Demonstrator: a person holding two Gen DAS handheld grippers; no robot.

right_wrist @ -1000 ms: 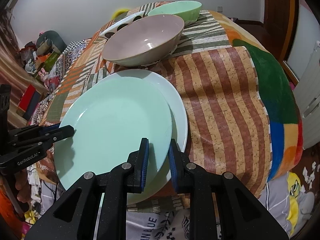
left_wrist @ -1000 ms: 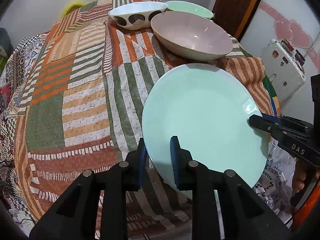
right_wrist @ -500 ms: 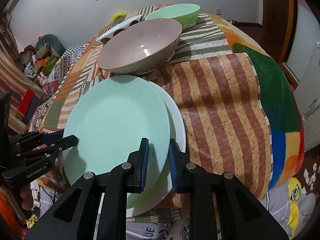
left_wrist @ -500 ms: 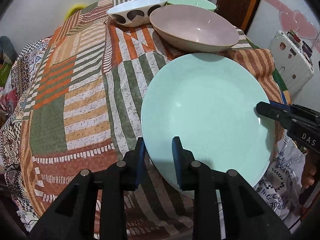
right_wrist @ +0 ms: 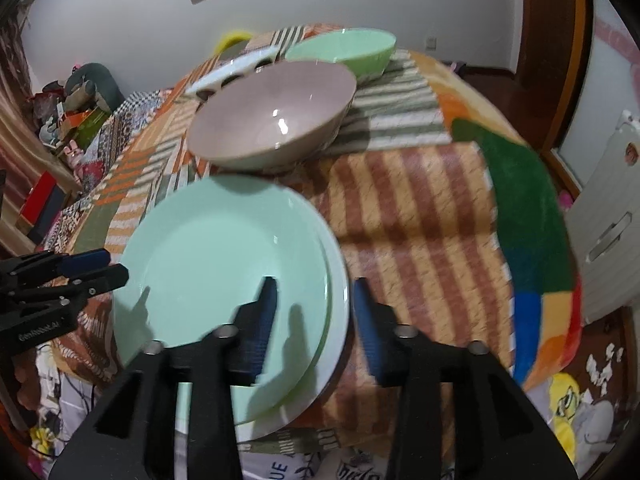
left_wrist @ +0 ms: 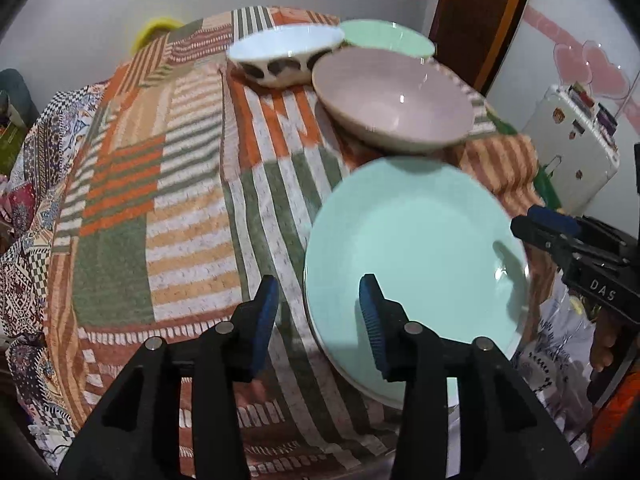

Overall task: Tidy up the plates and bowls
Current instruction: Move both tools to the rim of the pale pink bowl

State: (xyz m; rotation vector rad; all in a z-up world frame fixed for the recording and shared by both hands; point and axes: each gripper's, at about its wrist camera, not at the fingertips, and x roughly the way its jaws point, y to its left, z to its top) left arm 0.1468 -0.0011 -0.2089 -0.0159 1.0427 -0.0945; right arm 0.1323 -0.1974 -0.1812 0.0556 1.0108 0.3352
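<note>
A mint green plate (left_wrist: 416, 264) (right_wrist: 224, 264) lies flat on a slightly larger white plate (right_wrist: 339, 300) at the near edge of the table. My left gripper (left_wrist: 318, 312) straddles the plates' left rim. Its jaws are opening and the pads stand clear of the rim. My right gripper (right_wrist: 314, 312) straddles the right rim, jaws also opening, pads not pressing. Each gripper shows in the other's view: the right gripper (left_wrist: 524, 222), the left gripper (right_wrist: 114, 266). Behind the plates stand a taupe bowl (left_wrist: 392, 100) (right_wrist: 272, 116), a white bowl with dark ovals (left_wrist: 280, 56) and a green bowl (right_wrist: 344, 50).
A striped patchwork cloth (left_wrist: 160, 184) covers the table and hangs over its edges. A wooden door (left_wrist: 480, 12) and a white cabinet (left_wrist: 572, 148) stand to the right. Clutter (right_wrist: 68, 120) is piled against the left wall. A hand (left_wrist: 604, 344) holds the right gripper.
Both grippers were shut on the green plate's rim and have spread their jaws. The plate has come down flat onto the white plate. The left gripper has lifted slightly.
</note>
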